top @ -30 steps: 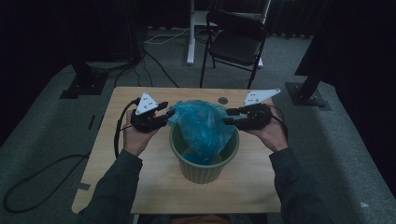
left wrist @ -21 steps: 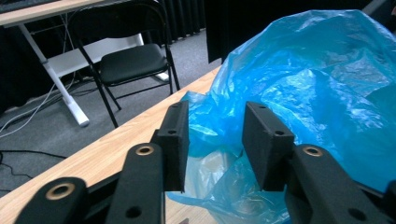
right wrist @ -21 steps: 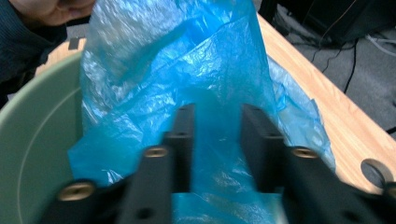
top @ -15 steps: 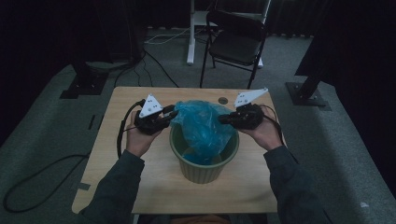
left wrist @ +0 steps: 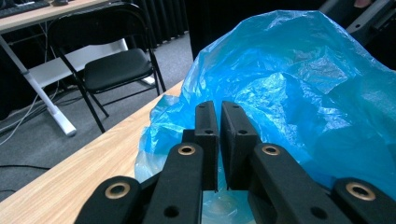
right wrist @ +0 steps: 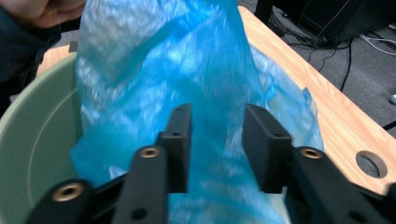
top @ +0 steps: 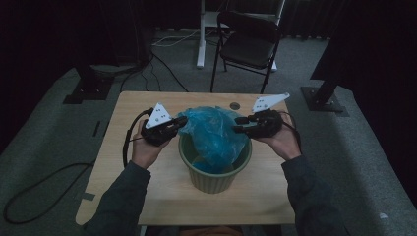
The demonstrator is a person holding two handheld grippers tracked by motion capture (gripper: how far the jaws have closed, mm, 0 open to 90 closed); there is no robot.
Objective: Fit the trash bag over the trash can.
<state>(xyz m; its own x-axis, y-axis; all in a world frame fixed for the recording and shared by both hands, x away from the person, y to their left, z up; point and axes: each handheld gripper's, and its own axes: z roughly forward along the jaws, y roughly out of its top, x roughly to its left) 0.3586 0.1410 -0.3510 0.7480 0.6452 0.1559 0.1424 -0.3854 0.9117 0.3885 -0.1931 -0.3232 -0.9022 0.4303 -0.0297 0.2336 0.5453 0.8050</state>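
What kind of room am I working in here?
Probably an office or lab recording space: a small wooden table on grey carpet, a black folding chair behind it, a white desk leg, and loose cables across the floor.

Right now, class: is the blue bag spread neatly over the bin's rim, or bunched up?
Bunched up. The blue bag rises crumpled above the green bin, whose rim shows bare at the front.

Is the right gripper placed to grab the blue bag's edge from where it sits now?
Probably yes. The right gripper has just been opening; the blue plastic bag lies straight ahead with nothing between. The left gripper, nearly shut, is at the opposite side of the green bin.
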